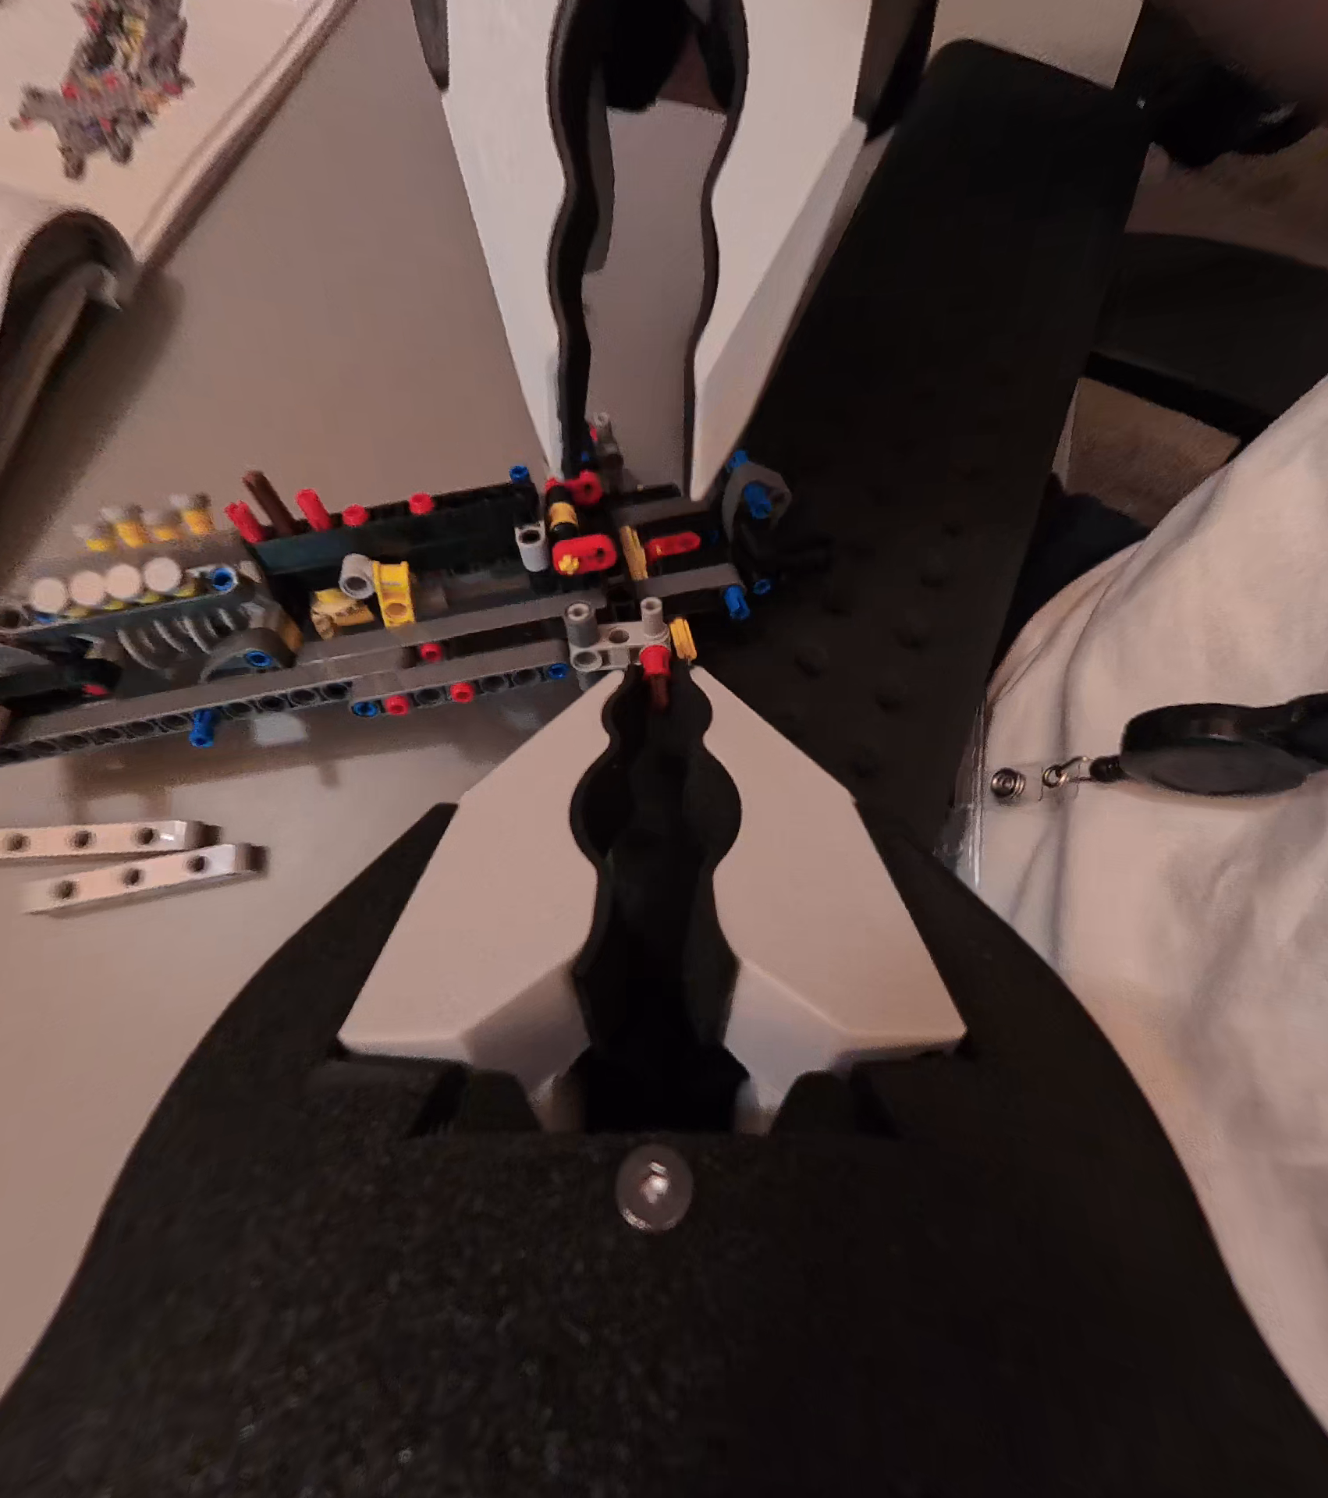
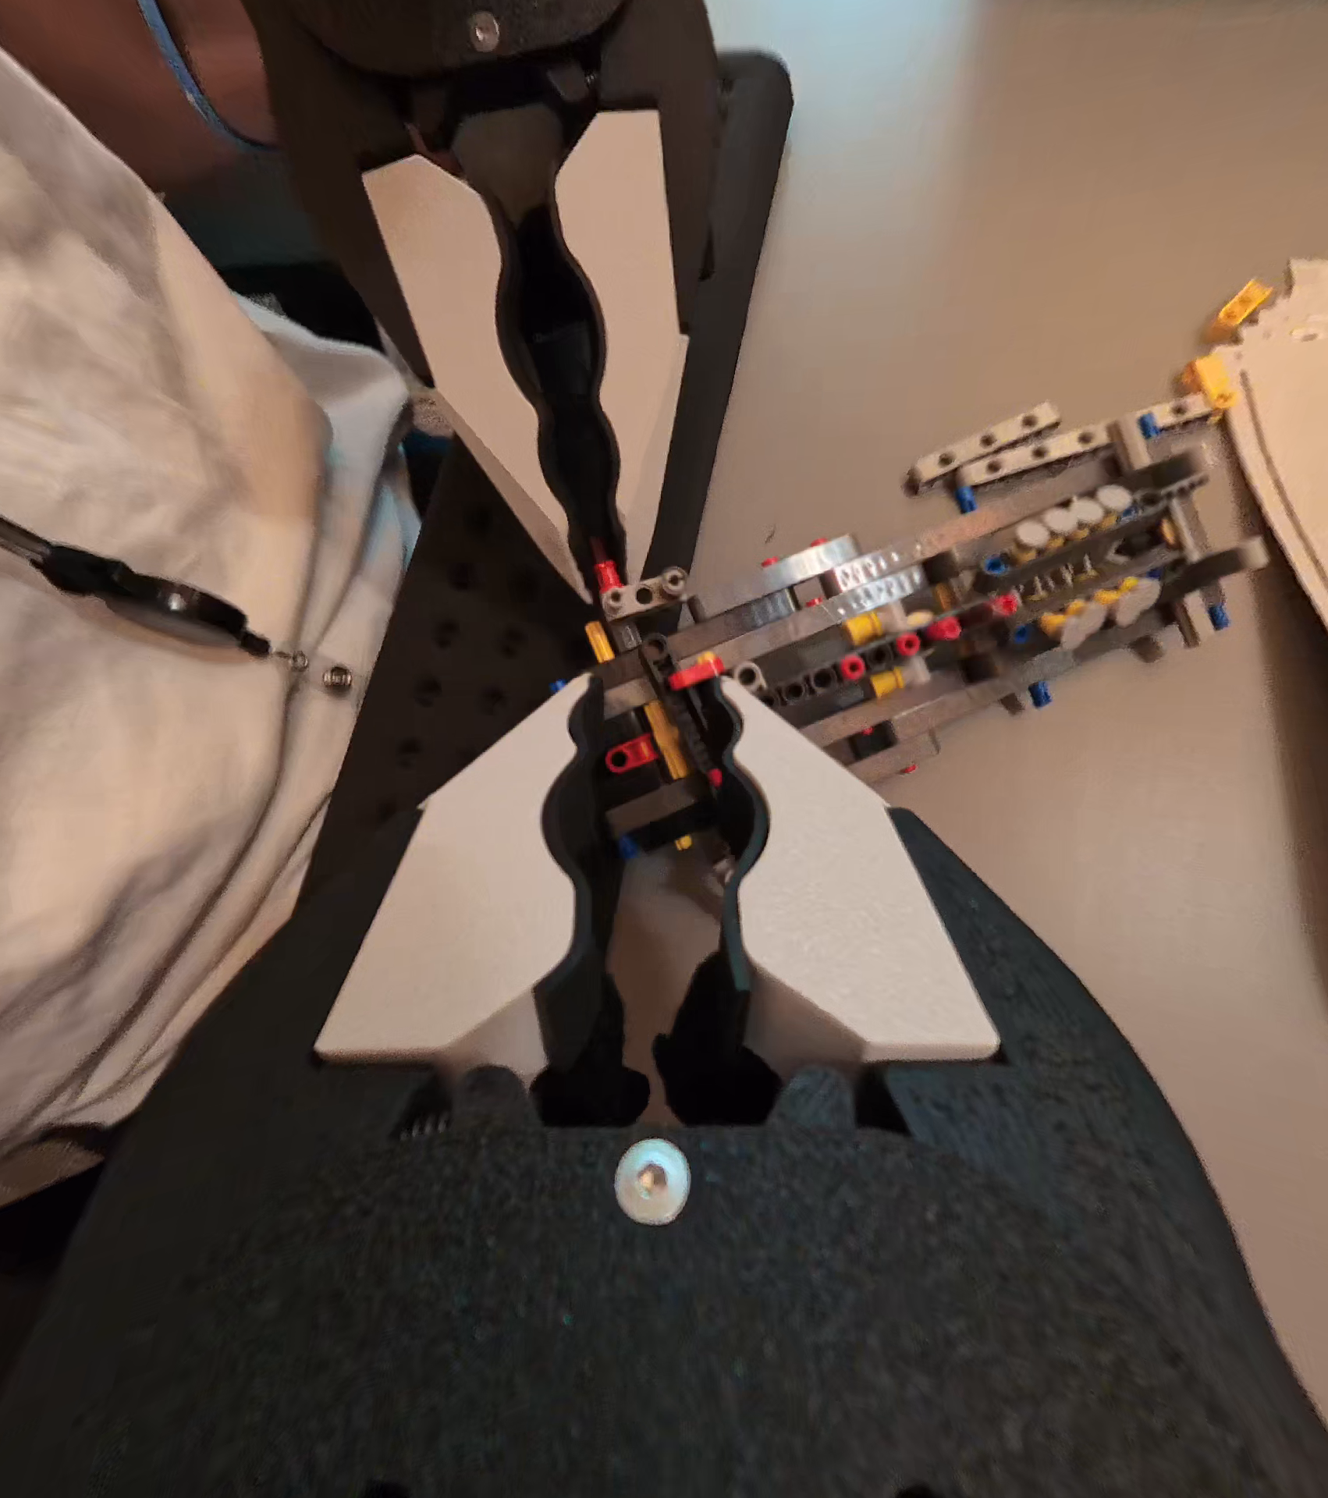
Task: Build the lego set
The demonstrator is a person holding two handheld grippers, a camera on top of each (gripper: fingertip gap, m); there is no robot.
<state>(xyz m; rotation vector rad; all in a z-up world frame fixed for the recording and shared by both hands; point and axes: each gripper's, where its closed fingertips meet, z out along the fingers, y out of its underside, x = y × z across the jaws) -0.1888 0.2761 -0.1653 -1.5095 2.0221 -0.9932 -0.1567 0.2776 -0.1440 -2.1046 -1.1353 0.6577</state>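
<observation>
Left gripper [image 1: 657, 689] is pinched on a red pin [image 1: 653, 661] at the Technic chassis [image 1: 369, 616] end; right gripper [image 2: 657, 729] clamps that chassis end. Chassis framing is assembled; two loose grey beams [image 1: 134, 879] beside it remain unfitted.

No writing can be read anywhere in either view. The open instruction booklet [image 1: 36, 105] at the far edge of the surface [image 1: 336, 308] shows only a blurred printed drawing of the model, with no step number or words that can be made out. The silver wheel [image 2: 847, 571] on the lego build [image 2: 969, 616] bears raised marks along its rim, too blurred to read.
</observation>
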